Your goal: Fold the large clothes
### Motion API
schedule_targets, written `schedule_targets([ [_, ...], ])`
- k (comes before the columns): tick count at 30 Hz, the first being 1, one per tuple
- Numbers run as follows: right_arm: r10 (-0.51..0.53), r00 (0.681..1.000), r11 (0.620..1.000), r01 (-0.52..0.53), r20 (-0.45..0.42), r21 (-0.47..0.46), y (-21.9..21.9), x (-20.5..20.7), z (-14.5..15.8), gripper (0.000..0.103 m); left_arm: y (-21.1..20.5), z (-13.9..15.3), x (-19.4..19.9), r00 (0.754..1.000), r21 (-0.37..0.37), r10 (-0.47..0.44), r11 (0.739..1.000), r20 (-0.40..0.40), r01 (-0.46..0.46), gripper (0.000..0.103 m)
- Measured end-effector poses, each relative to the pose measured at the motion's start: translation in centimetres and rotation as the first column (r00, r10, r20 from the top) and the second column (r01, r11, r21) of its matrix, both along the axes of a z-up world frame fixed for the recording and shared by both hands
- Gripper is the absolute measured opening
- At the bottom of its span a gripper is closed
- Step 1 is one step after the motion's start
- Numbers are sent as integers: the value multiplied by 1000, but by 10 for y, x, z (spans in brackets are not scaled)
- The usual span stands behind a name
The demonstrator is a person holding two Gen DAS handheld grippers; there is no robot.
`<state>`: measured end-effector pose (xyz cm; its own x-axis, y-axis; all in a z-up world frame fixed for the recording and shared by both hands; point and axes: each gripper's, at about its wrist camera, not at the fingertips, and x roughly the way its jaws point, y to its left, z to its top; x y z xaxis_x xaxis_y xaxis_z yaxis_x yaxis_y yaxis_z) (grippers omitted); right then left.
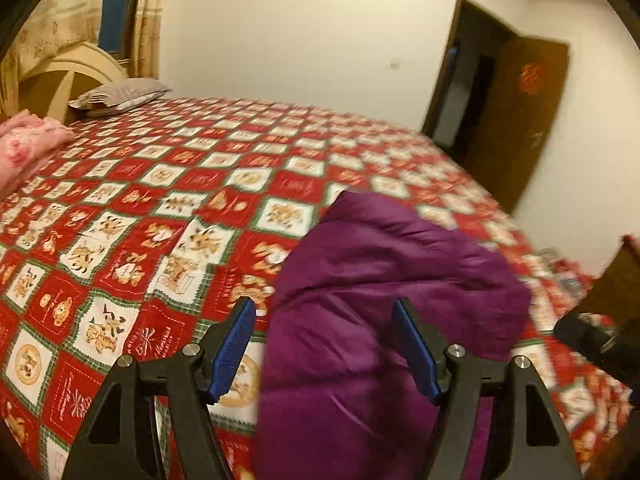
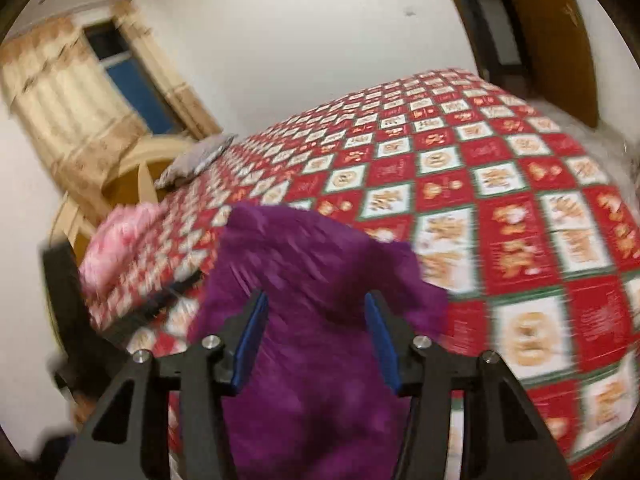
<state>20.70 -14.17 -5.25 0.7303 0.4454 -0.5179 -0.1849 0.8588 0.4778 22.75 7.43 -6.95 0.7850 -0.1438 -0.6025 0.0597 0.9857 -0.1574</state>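
Observation:
A large purple garment (image 1: 380, 280) lies bunched on the red and white patterned bed cover (image 1: 160, 200), near the bed's front edge. My left gripper (image 1: 324, 312) is open, its blue pads (image 1: 236, 344) standing wide apart, with the garment's left part between and beyond them. In the right wrist view the same purple garment (image 2: 304, 280) fills the space between the open fingers of my right gripper (image 2: 316, 308); the view is blurred. I cannot tell whether either gripper touches the cloth. Part of the right gripper shows at the left wrist view's right edge (image 1: 592, 336).
A pink folded blanket (image 1: 28, 144) and a grey pillow (image 1: 120, 96) lie at the headboard end (image 2: 120, 240). A brown door (image 1: 520, 120) stands open past the bed's far side. A curtained window (image 2: 120, 80) is behind the headboard.

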Motion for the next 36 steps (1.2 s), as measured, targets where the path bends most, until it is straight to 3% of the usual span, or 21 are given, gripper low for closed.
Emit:
schedule_targets([
  [2,-44,997,992,50,-58,116,11,22,-10,54,-11,-14,10,1000,4,4,1000,-28,-4,71],
  [5,-88,988,977,111,-129,183,20,41,-27,54,-17,-34,6,999,-37,27,999,-42,-29,75],
  [7,-124,978,976,150,-165,156,22,45,-40,53,-25,-39,1,1000,-4,12,1000,-8,-12,79],
  [11,-245,963,969,241,-115,-45,8,39,-51,30,-36,-43,8,1000,12,-1,1000,-25,2,84],
  [20,-257,966,929,235,-39,-286,15,66,-74,29,-51,-49,25,996,96,23,995,-82,-15,88],
  [24,-233,971,922,204,-52,-329,13,81,-87,28,-59,-52,30,996,136,32,991,-86,-20,89],
  [30,-221,972,939,189,-84,-287,5,90,-94,28,-59,-60,39,995,130,30,991,-94,-18,94],
  [35,-188,978,953,160,-89,-256,0,72,-79,31,-54,-63,36,996,122,1,992,-94,10,95],
  [36,-187,981,954,167,-57,-249,-1,59,-70,37,-52,-63,37,995,111,-1,994,-97,12,95],
])
